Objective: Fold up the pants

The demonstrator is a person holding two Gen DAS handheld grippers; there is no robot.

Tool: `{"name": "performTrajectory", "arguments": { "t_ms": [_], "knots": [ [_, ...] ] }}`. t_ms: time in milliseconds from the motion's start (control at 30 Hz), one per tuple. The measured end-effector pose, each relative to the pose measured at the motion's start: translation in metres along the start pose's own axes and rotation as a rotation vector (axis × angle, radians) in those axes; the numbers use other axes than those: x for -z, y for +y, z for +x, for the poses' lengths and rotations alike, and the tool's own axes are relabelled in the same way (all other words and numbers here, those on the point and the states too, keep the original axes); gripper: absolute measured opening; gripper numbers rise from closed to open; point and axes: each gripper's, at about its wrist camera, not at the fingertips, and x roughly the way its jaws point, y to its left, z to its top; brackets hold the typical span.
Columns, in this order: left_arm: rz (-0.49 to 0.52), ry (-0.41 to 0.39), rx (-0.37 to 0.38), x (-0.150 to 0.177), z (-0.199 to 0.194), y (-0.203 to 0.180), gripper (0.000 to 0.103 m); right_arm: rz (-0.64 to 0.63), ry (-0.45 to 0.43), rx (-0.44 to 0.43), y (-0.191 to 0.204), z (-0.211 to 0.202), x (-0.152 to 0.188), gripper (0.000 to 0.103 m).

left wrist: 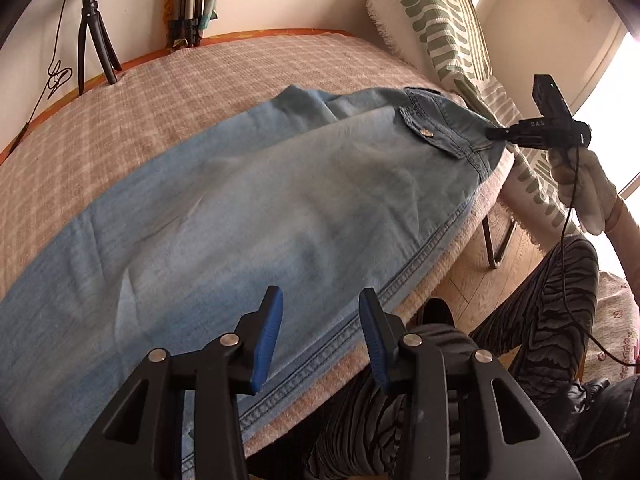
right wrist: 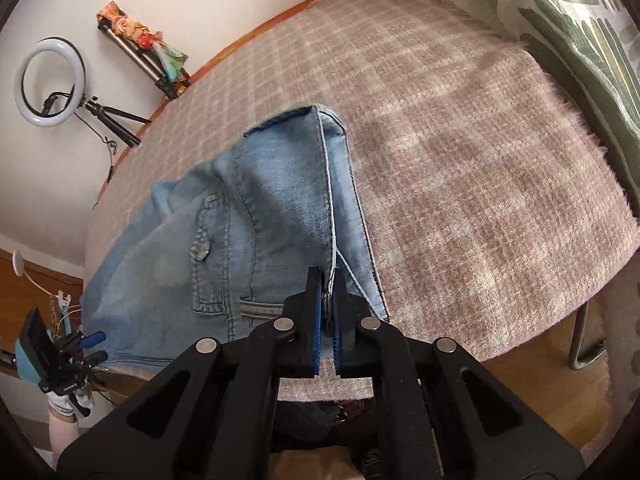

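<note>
Light blue denim pants (left wrist: 280, 200) lie lengthwise on a table under a pink checked cloth (left wrist: 180, 80), one side seam along the front edge. My left gripper (left wrist: 320, 296) hovers open over that seam, its blue pads apart and pressing on nothing. In the right wrist view, the right gripper (right wrist: 328, 276) is shut on the waistband edge of the pants (right wrist: 272, 208), near a buttoned back pocket (right wrist: 204, 248). The left wrist view shows the same right gripper (left wrist: 496, 134) pinching the waist corner at the table's right end. My left gripper (right wrist: 92, 346) appears small at the lower left.
A ring light on a tripod (right wrist: 48, 80) stands at the table's far corner by the wall. A green leaf-patterned throw (left wrist: 440, 32) covers furniture beyond the right end. A person's legs in striped trousers (left wrist: 560, 300) stand by the front edge, beside a metal table leg (left wrist: 496, 248).
</note>
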Motion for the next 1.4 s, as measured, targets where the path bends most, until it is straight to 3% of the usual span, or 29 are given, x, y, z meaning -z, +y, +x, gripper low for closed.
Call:
{"name": "performTrajectory", "arguments": {
  "t_ms": [200,600,633,667,733,867,1100,1167,1233,1267,1367,1400],
  "knots": [
    [0.093,0.061,-0.051,0.018,0.013,-0.014,0.037,-0.04,0.005,0.027,0.012,0.007,0.0,0.005],
    [0.209,0.088,-0.147,0.026,0.034,-0.019,0.037,-0.023,0.003,0.01,0.008,0.001,-0.002,0.006],
    [0.217,0.09,-0.155,0.026,0.035,-0.02,0.035,-0.023,0.002,0.012,0.007,-0.001,-0.001,0.006],
    [0.231,0.085,-0.157,0.027,0.036,-0.021,0.024,-0.023,0.002,0.012,0.008,0.0,-0.001,0.006],
    [0.249,0.071,-0.167,0.026,0.036,-0.022,0.016,-0.025,0.004,0.009,0.01,0.001,-0.001,0.006],
    [0.239,0.053,-0.155,0.023,0.031,-0.022,0.015,-0.036,0.005,0.006,0.014,0.0,0.001,0.006],
    [0.323,0.095,-0.229,0.028,0.036,-0.027,0.013,-0.038,0.012,-0.001,0.017,-0.001,0.003,0.006],
    [0.337,0.095,-0.233,0.028,0.036,-0.027,0.011,-0.041,0.021,0.001,0.017,0.001,0.004,0.011],
    [0.343,0.099,-0.237,0.028,0.037,-0.028,0.008,-0.04,0.028,0.006,0.015,0.004,0.005,0.03],
    [0.341,0.101,-0.238,0.028,0.038,-0.028,0.006,-0.041,0.031,0.005,0.014,0.006,0.007,0.031],
    [0.328,0.092,-0.232,0.026,0.037,-0.026,0.0,-0.054,0.055,0.008,0.013,0.014,0.011,0.029],
    [0.32,0.086,-0.228,0.025,0.036,-0.026,0.0,-0.062,0.059,0.007,0.014,0.016,0.013,0.01]
  ]
}}
